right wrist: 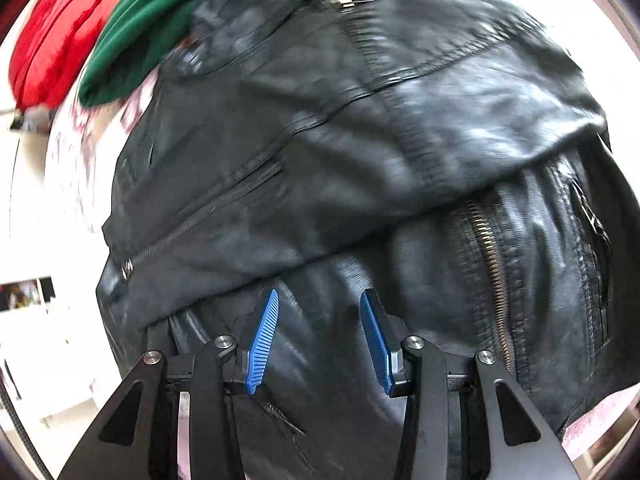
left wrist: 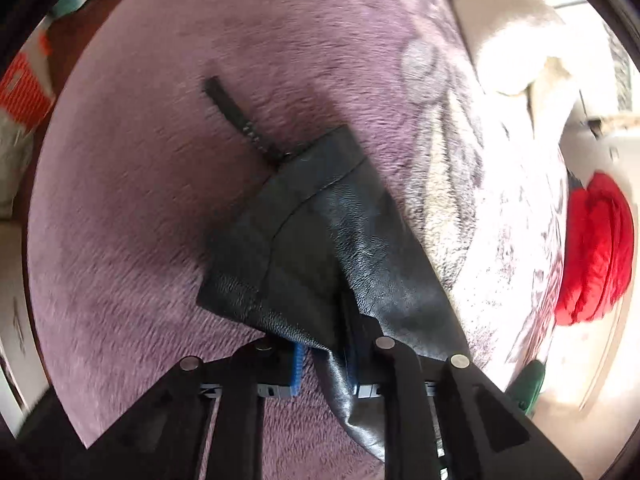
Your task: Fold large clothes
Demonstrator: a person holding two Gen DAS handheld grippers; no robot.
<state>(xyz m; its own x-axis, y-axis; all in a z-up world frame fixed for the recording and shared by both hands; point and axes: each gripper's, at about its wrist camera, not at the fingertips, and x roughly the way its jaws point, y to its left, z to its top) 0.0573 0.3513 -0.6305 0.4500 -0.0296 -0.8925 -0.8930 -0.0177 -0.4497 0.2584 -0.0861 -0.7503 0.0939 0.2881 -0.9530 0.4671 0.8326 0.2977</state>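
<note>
A black leather jacket [right wrist: 360, 120] lies bunched on the bed and fills the right wrist view, its metal zip [right wrist: 492, 264] running down on the right. My right gripper [right wrist: 320, 294] hovers just over it, open, its blue pads [right wrist: 262, 340] apart with nothing pinched. In the left wrist view, a sleeve end of the jacket [left wrist: 320, 232] is lifted over the purple blanket [left wrist: 140, 220], and a zip tape [left wrist: 236, 120] trails from it. My left gripper [left wrist: 324, 360] is shut on the leather fold, which covers most of its pads.
A folded red garment [left wrist: 596, 256] [right wrist: 60, 28] and a green garment [right wrist: 152, 20] lie beside the jacket. A white fluffy blanket [left wrist: 508, 40] is heaped at the far edge of the bed. An orange box [left wrist: 24, 92] stands beyond the left edge.
</note>
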